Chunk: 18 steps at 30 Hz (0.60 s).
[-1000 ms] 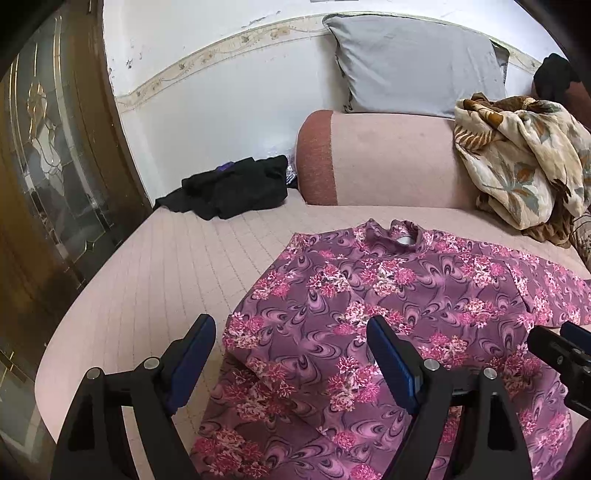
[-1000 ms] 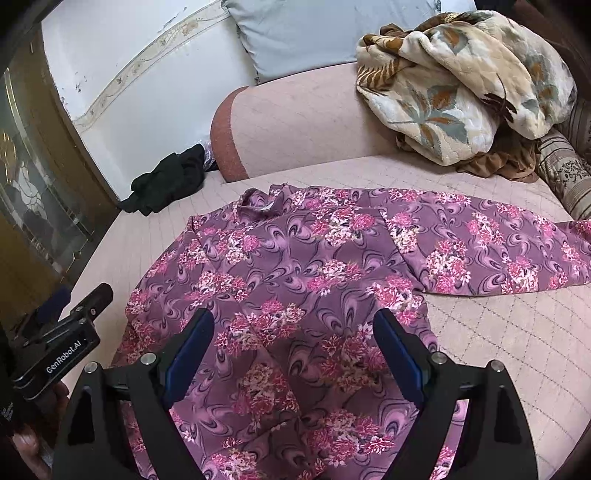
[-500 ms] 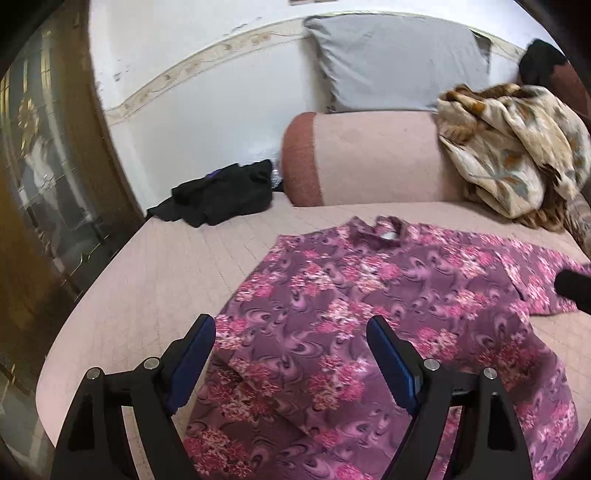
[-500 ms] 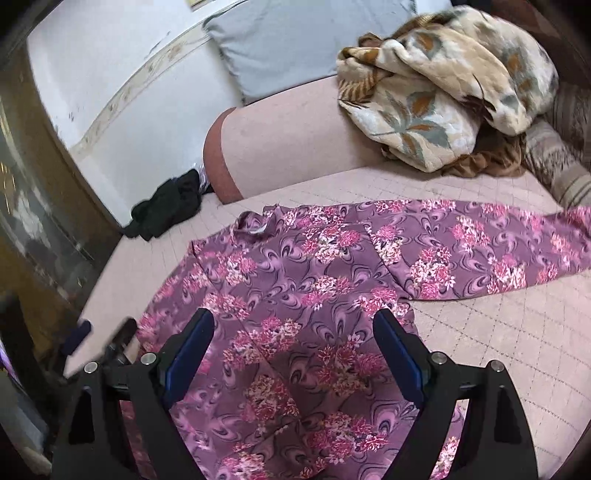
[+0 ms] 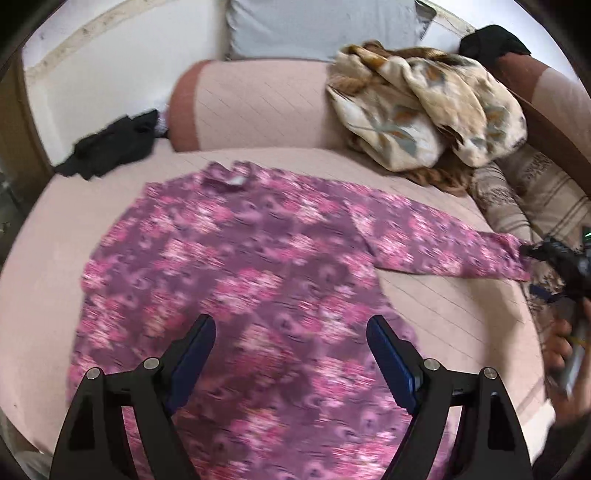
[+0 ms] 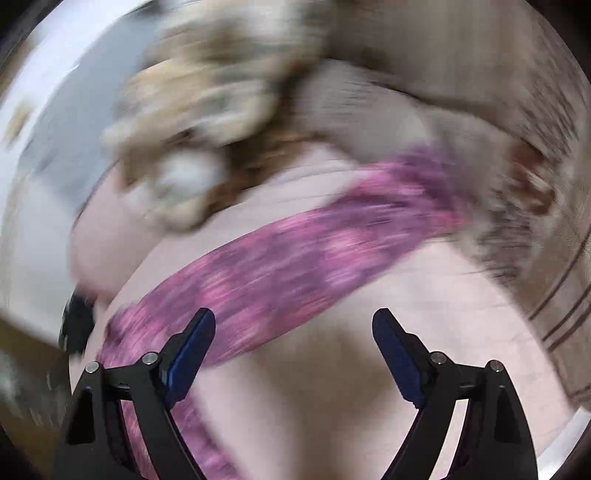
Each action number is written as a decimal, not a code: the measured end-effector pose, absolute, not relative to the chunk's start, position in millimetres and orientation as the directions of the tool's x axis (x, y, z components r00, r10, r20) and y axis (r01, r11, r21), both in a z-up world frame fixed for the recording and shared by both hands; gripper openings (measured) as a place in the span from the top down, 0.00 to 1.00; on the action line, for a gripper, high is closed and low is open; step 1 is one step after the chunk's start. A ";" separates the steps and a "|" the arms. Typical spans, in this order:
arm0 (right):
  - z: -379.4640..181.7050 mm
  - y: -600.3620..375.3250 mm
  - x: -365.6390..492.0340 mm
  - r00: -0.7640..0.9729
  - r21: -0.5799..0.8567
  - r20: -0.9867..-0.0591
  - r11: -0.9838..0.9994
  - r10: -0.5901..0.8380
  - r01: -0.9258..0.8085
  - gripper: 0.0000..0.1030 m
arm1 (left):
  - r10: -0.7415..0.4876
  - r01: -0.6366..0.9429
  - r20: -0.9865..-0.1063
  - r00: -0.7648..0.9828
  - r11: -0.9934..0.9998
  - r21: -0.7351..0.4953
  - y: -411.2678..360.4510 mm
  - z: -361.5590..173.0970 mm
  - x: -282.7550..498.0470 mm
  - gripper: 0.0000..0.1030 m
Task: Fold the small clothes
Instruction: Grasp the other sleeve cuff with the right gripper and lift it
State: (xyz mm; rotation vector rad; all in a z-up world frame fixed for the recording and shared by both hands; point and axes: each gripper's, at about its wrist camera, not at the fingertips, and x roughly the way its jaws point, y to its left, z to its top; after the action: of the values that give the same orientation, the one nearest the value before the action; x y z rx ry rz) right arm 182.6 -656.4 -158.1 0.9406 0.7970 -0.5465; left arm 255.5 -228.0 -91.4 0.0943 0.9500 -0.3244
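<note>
A purple shirt with pink flowers (image 5: 240, 266) lies flat on the pink sofa seat (image 5: 443, 314), collar toward the back, one long sleeve (image 5: 443, 243) stretched out to the right. My left gripper (image 5: 290, 332) hovers open above the shirt's body, nothing between its blue pads. In the left wrist view my right gripper (image 5: 535, 271) sits by the sleeve's cuff, a hand (image 5: 561, 343) behind it. The right wrist view is heavily blurred: the sleeve (image 6: 295, 251) runs diagonally ahead of my right gripper (image 6: 293, 321), whose wide jaws are closing with only bare seat between them.
A black garment (image 5: 110, 147) lies at the back left. A pink bolster (image 5: 251, 107) and grey pillow (image 5: 317, 26) stand behind the shirt. A crumpled floral blanket (image 5: 417, 110) and a striped cushion (image 5: 535, 192) fill the right end.
Both views have swung right. My right gripper has swept fast from over the shirt's body toward the sleeve's far end, rolling as it went. My left gripper now looks along the whole shirt.
</note>
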 end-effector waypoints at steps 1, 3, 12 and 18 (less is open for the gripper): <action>-170.2 -673.3 180.5 0.587 0.501 -0.807 0.448 -0.066 0.740 0.23 | -0.232 0.315 -0.817 0.528 0.947 -0.065 -232.0 -94.0 255.0 0.15; -190.3 -696.8 182.3 0.576 0.510 -0.816 0.401 -0.055 0.761 0.27 | -0.222 0.316 -0.829 0.513 0.947 -0.058 -240.7 -100.9 254.8 0.15; -196.1 -707.4 228.6 0.440 0.315 -0.870 0.434 -0.224 0.844 0.89 | -0.186 0.282 -0.854 0.486 0.958 -0.048 -229.5 -115.7 255.7 0.15; -79.5 -611.1 213.3 0.660 0.317 -0.663 0.666 -0.354 0.676 0.91 | -0.204 0.232 -0.820 0.535 0.969 -0.090 -178.4 -101.9 251.2 0.15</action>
State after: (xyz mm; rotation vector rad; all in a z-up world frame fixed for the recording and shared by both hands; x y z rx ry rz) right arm 213.3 -611.1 -79.5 0.5881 0.5995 -0.6221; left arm 251.2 -178.4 -101.9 0.0310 0.9723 -0.2598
